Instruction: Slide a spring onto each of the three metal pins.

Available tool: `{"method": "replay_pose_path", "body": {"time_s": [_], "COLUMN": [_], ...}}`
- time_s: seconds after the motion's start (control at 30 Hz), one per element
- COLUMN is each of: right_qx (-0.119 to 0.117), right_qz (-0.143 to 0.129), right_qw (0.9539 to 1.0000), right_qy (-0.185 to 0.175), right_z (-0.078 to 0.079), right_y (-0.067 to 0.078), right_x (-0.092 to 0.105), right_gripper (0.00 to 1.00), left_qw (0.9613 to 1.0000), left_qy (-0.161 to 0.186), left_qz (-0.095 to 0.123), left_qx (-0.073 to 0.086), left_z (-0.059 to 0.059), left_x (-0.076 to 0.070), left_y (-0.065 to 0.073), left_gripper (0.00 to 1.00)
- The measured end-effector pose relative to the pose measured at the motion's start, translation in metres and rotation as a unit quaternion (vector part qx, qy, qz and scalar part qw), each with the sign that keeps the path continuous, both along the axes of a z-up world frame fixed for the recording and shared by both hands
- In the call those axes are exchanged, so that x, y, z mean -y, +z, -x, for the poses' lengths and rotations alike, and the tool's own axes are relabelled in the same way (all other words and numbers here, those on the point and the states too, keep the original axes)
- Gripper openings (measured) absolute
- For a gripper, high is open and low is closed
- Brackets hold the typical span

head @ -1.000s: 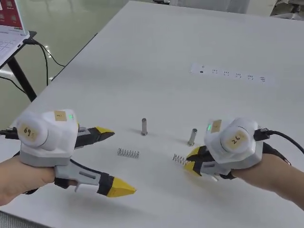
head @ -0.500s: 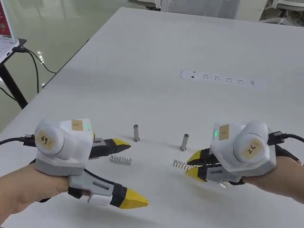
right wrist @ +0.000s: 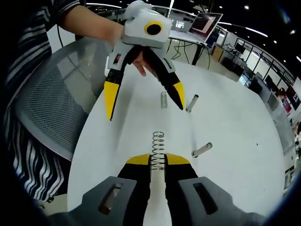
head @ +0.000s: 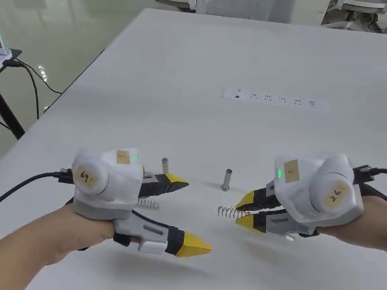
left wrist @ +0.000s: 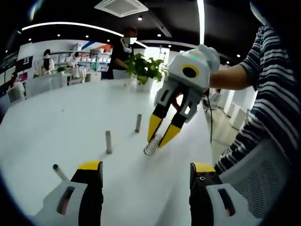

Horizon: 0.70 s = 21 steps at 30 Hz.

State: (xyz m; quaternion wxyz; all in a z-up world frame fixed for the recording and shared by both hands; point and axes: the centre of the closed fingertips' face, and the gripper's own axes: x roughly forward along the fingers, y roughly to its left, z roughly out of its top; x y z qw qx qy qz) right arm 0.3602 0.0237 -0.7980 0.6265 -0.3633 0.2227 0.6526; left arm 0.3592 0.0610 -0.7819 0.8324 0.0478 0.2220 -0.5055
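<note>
The fingers [right wrist: 139, 163] of the right gripper [head: 242, 210] are pinched shut on one end of the held spring [head: 227, 211], which lies low over the bench [head: 181, 72] with its free end pointing away from that gripper toward the left gripper [head: 196, 213]. The left gripper's fingers [head: 195, 244] are spread wide and grip nothing; their gap faces the held spring's free end, with a stretch of bare bench between them. The closest pin [head: 227, 179] stands upright just beyond the held spring, apart from it. The leftward pin [head: 165, 164] stands upright well to the left of the held spring, just behind the left gripper's far finger. The loose spring [head: 147, 204] lies flat on the bench to the left of the held spring, between the left gripper's spread fingers and partly hidden by that gripper. In the left gripper view three pins [left wrist: 108, 142] show to the left of the held spring; the nearest one looks tilted, though the lens bends that part of the view. Well beyond the held spring lies a power strip [head: 275, 99], with wide bare bench between. The bench's left edge runs far off to the left of the held spring. In the right gripper view the bench's near edge curves past on the left of the held spring, with a mesh chair [right wrist: 42, 103] just beyond it.
</note>
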Motion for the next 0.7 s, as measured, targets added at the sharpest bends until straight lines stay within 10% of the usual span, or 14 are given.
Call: {"method": "replay_pose_path", "body": {"time_s": [0.7], "right_qx": [0.003], "right_qz": [-0.011], "right_qw": [0.9999], "right_qy": [0.006], "right_z": [0.015], "right_y": [0.009], "right_x": [0.002], "right_gripper": [0.08], "left_qw": [0.9977], "left_qy": [-0.056], "left_qz": [0.035], "left_qx": [0.017], "left_z": [0.005], "left_x": [0.033], "left_y": [0.007], "left_gripper": [0.26]}}
